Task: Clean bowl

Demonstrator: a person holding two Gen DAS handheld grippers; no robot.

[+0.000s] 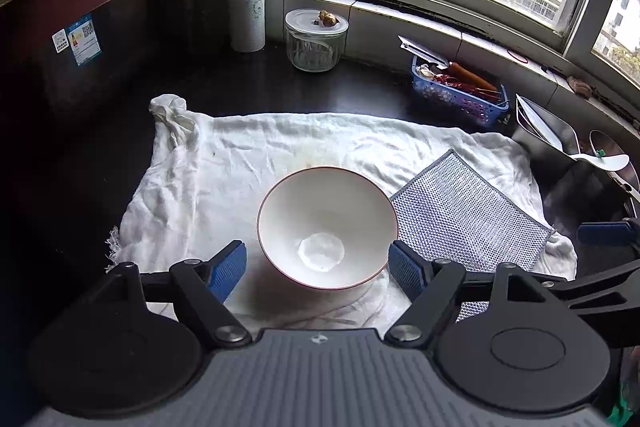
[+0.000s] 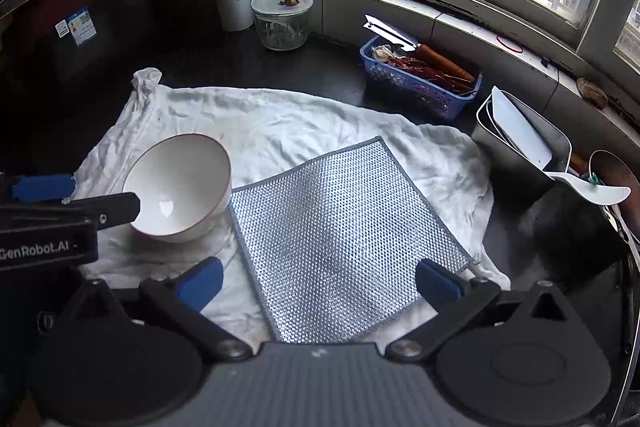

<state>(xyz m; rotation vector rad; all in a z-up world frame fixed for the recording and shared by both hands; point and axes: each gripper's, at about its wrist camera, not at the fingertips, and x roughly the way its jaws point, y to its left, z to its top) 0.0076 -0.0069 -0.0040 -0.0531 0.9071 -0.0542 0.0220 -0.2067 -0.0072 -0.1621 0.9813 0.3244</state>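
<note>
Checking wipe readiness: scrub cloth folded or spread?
Spread. The silver mesh cloth lies flat in one layer on the white towel, beside the bowl; right claw open above its near edge.

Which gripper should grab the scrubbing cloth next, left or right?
Right. The right gripper is open and lined up directly over the silver mesh scrubbing cloth. The left gripper is open too, but it frames the white bowl, so it is better placed to hold that steady.

Your white bowl point(image 1: 326, 227), rimmed in thin red, sits upright and empty on a rumpled white cloth point(image 1: 224, 163); your silvery mesh scrubbing cloth point(image 2: 344, 231) lies flat just beside it, its corner touching the bowl.
</note>
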